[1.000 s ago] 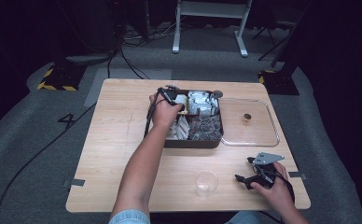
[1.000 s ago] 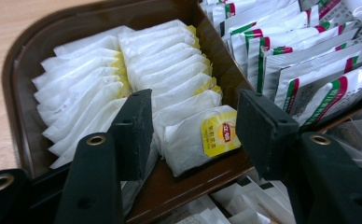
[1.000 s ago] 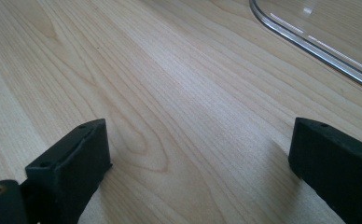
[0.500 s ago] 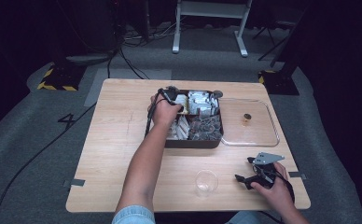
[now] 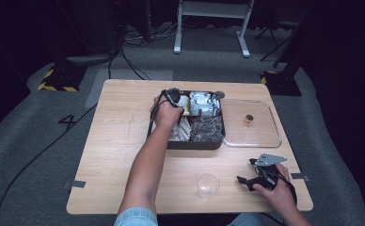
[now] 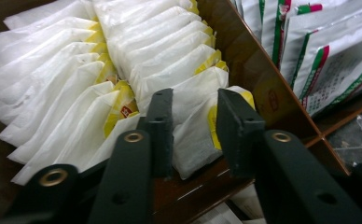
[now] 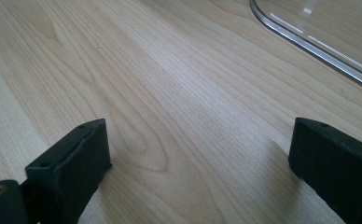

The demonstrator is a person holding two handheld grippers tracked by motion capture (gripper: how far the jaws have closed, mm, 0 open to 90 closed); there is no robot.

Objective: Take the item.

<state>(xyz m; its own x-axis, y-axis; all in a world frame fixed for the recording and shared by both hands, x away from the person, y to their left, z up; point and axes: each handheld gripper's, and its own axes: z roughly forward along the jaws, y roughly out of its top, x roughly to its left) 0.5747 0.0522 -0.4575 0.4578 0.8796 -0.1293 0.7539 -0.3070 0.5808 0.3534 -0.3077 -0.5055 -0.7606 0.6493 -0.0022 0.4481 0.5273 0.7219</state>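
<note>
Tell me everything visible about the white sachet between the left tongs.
The white sachet looks like soft paper with a yellow end. It stands on edge, last in a slanting row of like sachets, in a brown compartment of the dark box. The left tongs have just been closing around it; contact is unclear.

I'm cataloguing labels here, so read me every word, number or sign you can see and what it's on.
"4": marked on the grey floor left of the table.
Red print on the tea bags' yellow tags: too blurred to read.
Print on the green-and-red striped sachets: too small to read.
</note>
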